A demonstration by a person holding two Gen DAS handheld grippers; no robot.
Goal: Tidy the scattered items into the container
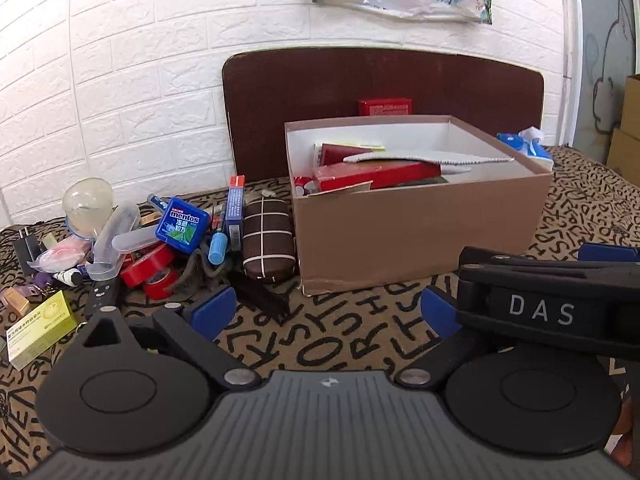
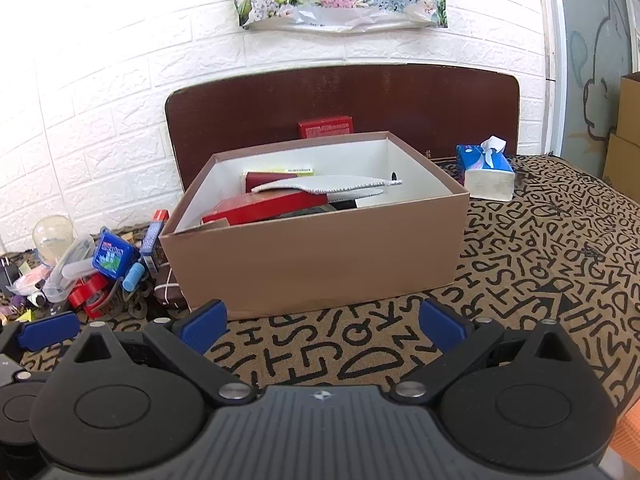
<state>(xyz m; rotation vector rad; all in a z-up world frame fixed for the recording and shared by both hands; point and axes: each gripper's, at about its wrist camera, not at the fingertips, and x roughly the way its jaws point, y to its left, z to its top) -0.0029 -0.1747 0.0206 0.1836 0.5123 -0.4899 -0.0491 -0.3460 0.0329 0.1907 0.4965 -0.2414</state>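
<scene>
A brown cardboard box (image 1: 420, 232) (image 2: 316, 256) stands open on the patterned cloth, holding red boxes and a grey cloth piece (image 1: 428, 158) (image 2: 328, 185). Left of it lies a heap of loose items: a blue mentos tin (image 1: 182, 225) (image 2: 113, 255), a brown checked case (image 1: 267, 238), red tape rolls (image 1: 150, 266) (image 2: 89, 290), a clear dome (image 1: 88, 202) and a yellow-green packet (image 1: 42, 328). My left gripper (image 1: 326, 312) hovers open in front of the box, empty. My right gripper (image 2: 322, 326) is open and empty too, just before the box's near wall.
A dark brown board (image 1: 384, 88) leans on the white brick wall behind the box, with a small red box (image 2: 326, 126) before it. A blue tissue pack (image 2: 486, 172) sits to the box's right. Cardboard cartons (image 2: 624, 136) stand at far right. The right gripper's body (image 1: 548, 300) crosses the left view.
</scene>
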